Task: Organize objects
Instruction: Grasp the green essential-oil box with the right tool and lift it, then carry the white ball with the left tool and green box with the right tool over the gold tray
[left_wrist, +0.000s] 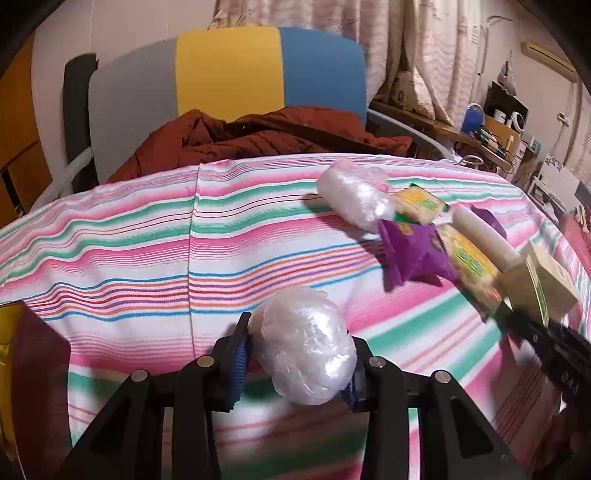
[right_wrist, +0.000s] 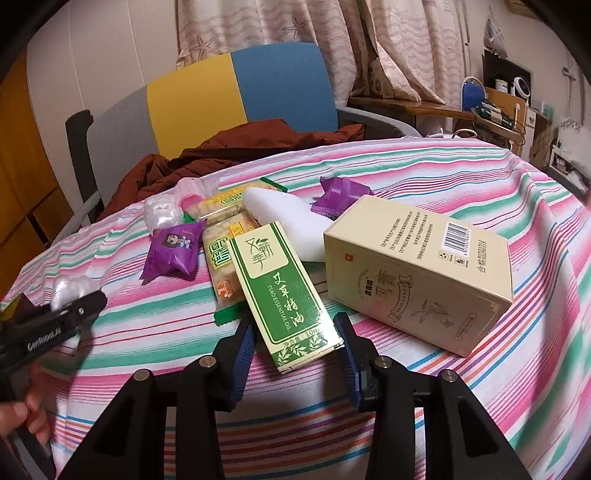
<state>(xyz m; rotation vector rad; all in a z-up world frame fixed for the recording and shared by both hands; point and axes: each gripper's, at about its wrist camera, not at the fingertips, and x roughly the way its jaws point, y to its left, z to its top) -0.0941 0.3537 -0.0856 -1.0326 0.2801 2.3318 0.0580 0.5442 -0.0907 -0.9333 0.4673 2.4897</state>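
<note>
My left gripper (left_wrist: 295, 365) is shut on a crumpled clear plastic bundle (left_wrist: 303, 350), its blue pads pressing both sides just above the striped cloth (left_wrist: 147, 240). From the right wrist view the same gripper (right_wrist: 74, 299) shows at the far left with the bundle (right_wrist: 74, 288) in it. My right gripper (right_wrist: 297, 354) is shut on the near end of a green essential-oil box (right_wrist: 284, 288). Past it lie a beige carton (right_wrist: 417, 266), a white bottle (right_wrist: 288, 221), cracker packets (right_wrist: 221, 236), a purple snack packet (right_wrist: 175, 247) and another plastic bundle (right_wrist: 160, 216).
A chair with a grey, yellow and blue back (left_wrist: 229, 70) stands behind the table, a rust-brown jacket (left_wrist: 258, 136) piled on it. A person's hand (right_wrist: 22, 413) holds the left gripper. Shelves with clutter (left_wrist: 495, 122) stand at the right.
</note>
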